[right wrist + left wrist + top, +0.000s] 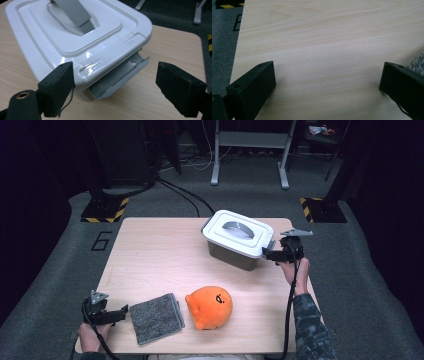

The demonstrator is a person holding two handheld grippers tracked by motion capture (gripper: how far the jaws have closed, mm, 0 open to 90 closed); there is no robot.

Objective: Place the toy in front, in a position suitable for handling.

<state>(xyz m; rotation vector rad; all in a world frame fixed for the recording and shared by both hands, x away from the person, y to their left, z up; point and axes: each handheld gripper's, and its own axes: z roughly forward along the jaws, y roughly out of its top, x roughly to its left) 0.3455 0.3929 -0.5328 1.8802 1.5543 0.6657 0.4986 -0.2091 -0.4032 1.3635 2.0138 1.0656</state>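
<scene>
On the wooden counter (165,255) a box with a white lid (237,234) stood at the far right, its grey handle (239,228) lying flat in a recess on top and its darker body showing beneath the lid. The right tool (269,253) was held level at the box's near right corner, its jaws pointing left at the lid's edge. In the right gripper view that tool (115,82) had its jaws spread wide, released and pressing on nothing; the lid's rim and a grey side latch (122,77) lay between and just beyond them, the left jaw close against the rim, though I could not tell whether it touched. The left tool (118,314) rested at the near left corner of the counter, and in the left gripper view it (327,80) was likewise released, with bare wood between its jaws. Just to its right lay a folded grey cloth (156,318), a corner of which showed beside the right jaw in the left gripper view. An orange plush toy (210,306) sat right of the cloth, near the front edge and well apart from the box.
</scene>
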